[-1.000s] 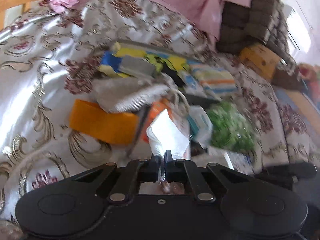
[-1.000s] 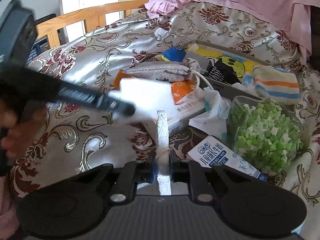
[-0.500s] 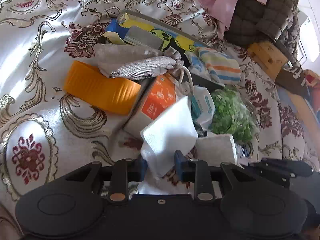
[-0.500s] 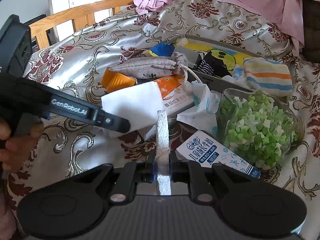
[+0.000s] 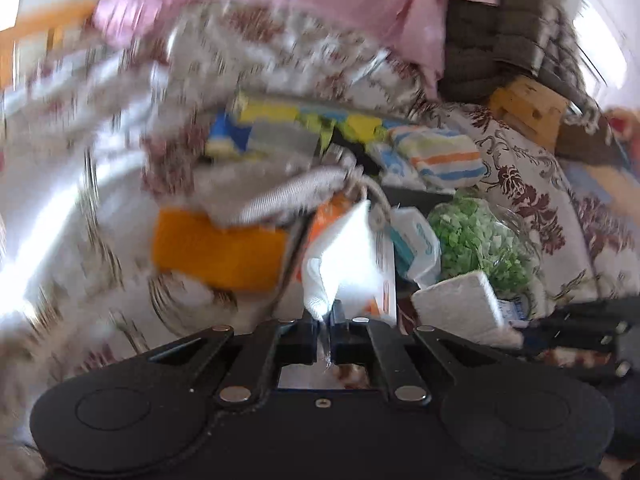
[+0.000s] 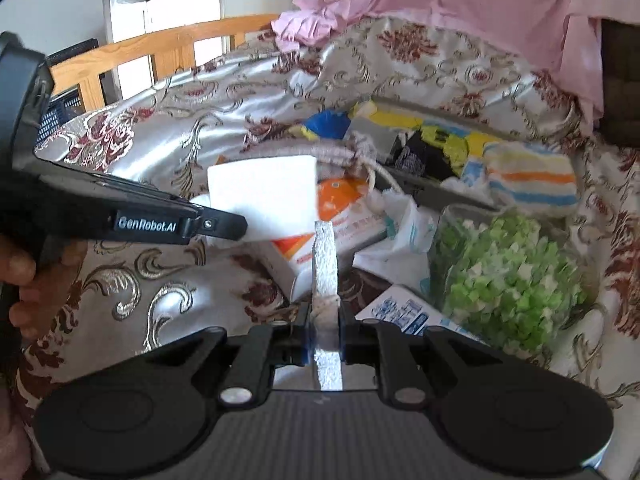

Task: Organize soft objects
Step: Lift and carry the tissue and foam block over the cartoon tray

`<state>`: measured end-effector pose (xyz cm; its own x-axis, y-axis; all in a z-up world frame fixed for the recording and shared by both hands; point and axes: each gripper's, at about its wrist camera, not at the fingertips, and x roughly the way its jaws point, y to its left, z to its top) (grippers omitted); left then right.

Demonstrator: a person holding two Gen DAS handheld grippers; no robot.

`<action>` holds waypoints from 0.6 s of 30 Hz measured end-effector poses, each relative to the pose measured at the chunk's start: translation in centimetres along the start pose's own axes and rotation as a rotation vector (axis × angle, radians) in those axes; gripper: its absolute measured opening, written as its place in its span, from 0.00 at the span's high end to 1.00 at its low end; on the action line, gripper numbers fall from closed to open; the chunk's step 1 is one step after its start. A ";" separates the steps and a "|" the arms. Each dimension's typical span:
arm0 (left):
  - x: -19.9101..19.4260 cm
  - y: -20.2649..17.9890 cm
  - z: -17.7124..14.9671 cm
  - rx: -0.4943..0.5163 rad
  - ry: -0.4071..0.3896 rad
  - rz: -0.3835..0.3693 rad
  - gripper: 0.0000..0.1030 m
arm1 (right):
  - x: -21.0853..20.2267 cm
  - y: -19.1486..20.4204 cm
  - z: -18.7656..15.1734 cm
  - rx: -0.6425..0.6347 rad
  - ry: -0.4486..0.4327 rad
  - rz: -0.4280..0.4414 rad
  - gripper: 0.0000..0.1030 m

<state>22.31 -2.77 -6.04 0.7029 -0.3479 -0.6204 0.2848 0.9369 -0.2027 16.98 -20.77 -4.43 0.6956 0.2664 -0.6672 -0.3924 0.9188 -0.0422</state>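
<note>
My left gripper is shut on a white cloth and holds it above the bedspread; the same cloth and the left gripper show at the left of the right wrist view. My right gripper is shut on a folded white pad, seen edge-on; the pad also shows in the left wrist view. Behind lie a grey drawstring pouch, a striped soft roll and a bag of green bits.
An orange container, an orange-white box, a tissue packet and a blue-white carton lie on the patterned bedspread. A grey tray with colourful items sits behind. Pink fabric hangs at the back.
My left gripper was open around the white cloth half a second ago and has shut on it and lifted, with the view swinging up. My right gripper still holds the folded pad.
</note>
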 end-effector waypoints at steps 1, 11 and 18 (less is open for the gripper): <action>-0.3 -0.4 0.0 0.037 -0.024 0.014 0.96 | -0.2 0.1 0.1 -0.004 -0.010 -0.007 0.86; -2.6 -3.1 -0.1 0.252 -0.218 0.121 0.96 | -2.1 0.2 0.8 -0.020 -0.154 -0.103 0.86; -3.0 -2.7 2.3 0.132 -0.226 0.130 0.95 | -3.3 -1.4 3.3 0.065 -0.248 -0.152 0.86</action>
<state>20.94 -4.30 -1.96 0.8622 -0.2375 -0.4475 0.2546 0.9668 -0.0225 17.24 -21.94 0.26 0.8725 0.1799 -0.4543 -0.2384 0.9683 -0.0743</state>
